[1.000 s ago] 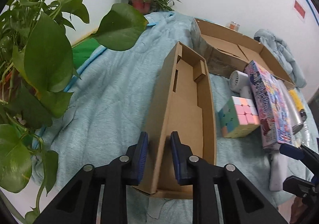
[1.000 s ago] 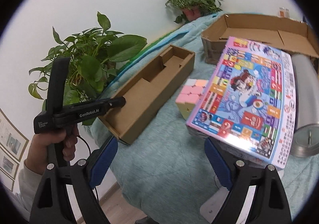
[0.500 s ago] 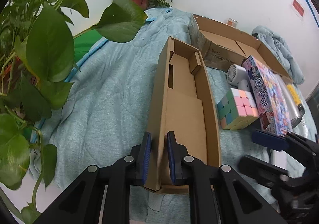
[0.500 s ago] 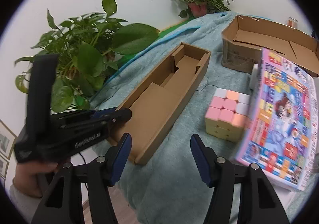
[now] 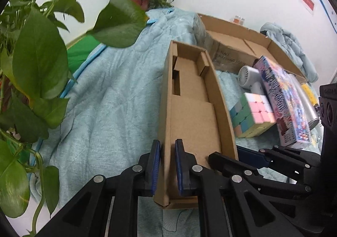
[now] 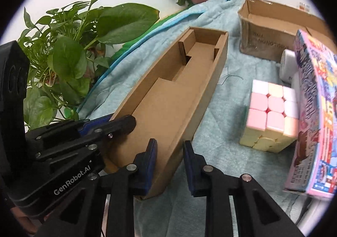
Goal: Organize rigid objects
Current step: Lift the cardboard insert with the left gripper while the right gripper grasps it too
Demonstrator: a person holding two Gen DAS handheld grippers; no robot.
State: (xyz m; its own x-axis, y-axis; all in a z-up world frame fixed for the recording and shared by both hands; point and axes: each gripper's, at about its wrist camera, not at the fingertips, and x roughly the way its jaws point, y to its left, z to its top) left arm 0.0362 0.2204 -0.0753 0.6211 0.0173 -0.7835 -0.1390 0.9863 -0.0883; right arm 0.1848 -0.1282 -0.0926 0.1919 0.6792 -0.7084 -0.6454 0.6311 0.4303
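I find left gripper (image 5: 166, 166) clamped on the long cardboard tray (image 5: 193, 110)'s left wall, lower centre; right gripper (image 6: 170, 165), jaws just closing, straddles the right wall without visibly pinching it; seat it squarely before lifting.

Left gripper (image 5: 167, 165): clamped on long cardboard tray's (image 5: 189, 114) near left wall
Right gripper (image 5: 238, 153): at tray's near right wall
Cube (image 5: 251, 114): right of tray

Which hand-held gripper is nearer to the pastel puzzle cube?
Right. The right hand-held gripper straddles the long cardboard tray's wall on the puzzle cube's side; the left hand-held gripper clamps the tray's opposite wall.
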